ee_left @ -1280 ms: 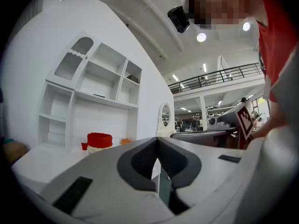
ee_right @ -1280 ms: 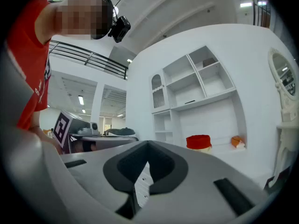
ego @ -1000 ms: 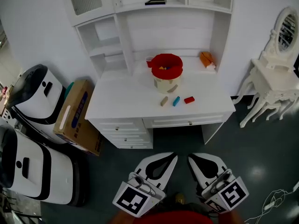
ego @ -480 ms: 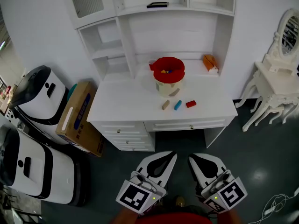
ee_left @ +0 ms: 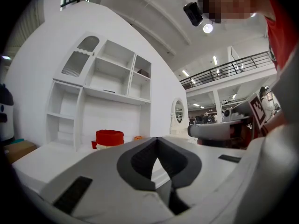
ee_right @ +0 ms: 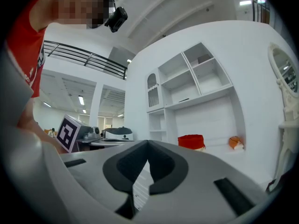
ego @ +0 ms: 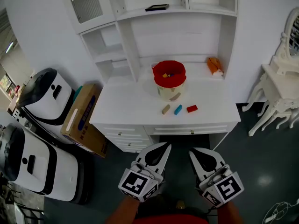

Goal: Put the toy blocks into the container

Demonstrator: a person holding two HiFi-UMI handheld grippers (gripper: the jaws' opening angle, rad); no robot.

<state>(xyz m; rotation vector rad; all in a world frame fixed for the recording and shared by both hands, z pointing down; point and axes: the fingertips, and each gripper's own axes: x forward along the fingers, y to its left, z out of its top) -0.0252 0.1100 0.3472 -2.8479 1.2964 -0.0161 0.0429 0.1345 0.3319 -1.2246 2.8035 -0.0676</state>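
Observation:
A red-rimmed container (ego: 169,80) stands at the back of the white desk (ego: 126,106), with several blocks inside. In front of it lie a tan block (ego: 165,109), a blue block (ego: 178,109) and a red block (ego: 191,108); another tan block (ego: 174,96) leans at the container's foot. My left gripper (ego: 162,147) and right gripper (ego: 195,152) hang side by side below the desk's front edge, both shut and holding nothing. The container (ee_left: 109,137) shows small and far in the left gripper view, and the container (ee_right: 190,141) likewise in the right gripper view.
An orange object (ego: 214,65) lies at the desk's back right. White shelves (ego: 156,8) rise above the desk. A cardboard box (ego: 81,120) and two white machines (ego: 44,94) stand to the left, a white dressing table (ego: 280,92) to the right. Drawers (ego: 189,129) face me.
The desk and its blocks have drifted lower and nearer in the head view. Both grippers sit slightly higher in the frame and remain shut.

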